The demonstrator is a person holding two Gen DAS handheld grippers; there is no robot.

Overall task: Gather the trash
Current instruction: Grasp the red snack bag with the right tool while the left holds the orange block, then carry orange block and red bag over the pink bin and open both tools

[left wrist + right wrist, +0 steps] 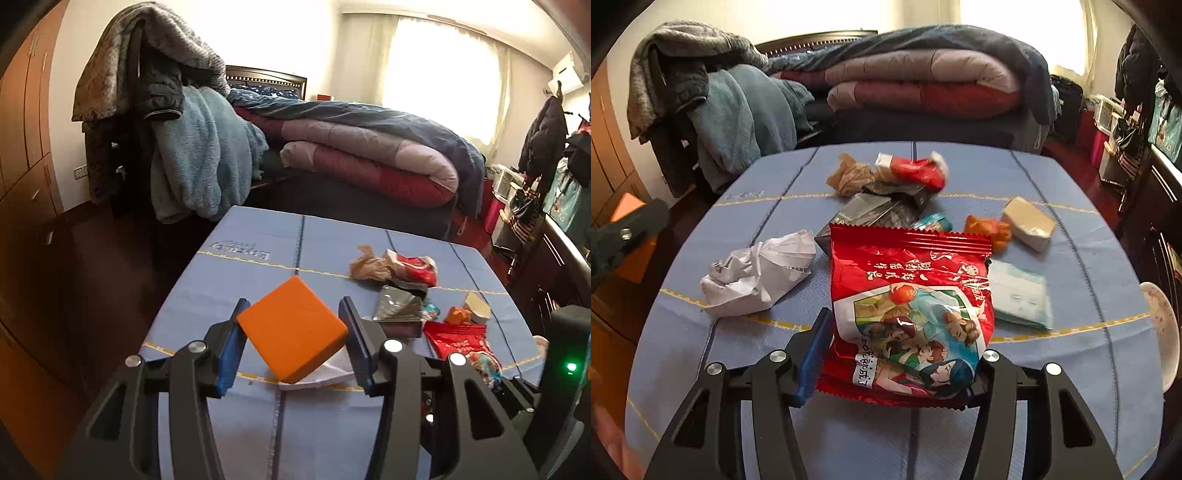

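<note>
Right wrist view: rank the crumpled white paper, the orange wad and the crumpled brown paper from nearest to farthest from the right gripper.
1. Crumpled white paper: nearest the right gripper, just ahead to its left.
2. Orange wad: farther back, to the right, beside the beige block.
3. Crumpled brown paper: farthest, near the table's far edge, left of centre.

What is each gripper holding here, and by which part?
Left gripper: orange block, clamped across two opposite corners. Right gripper: red snack bag, gripped at its near end.

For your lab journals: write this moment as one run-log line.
left gripper: shut on orange block | right gripper: around red snack bag | crumpled paper: on table
</note>
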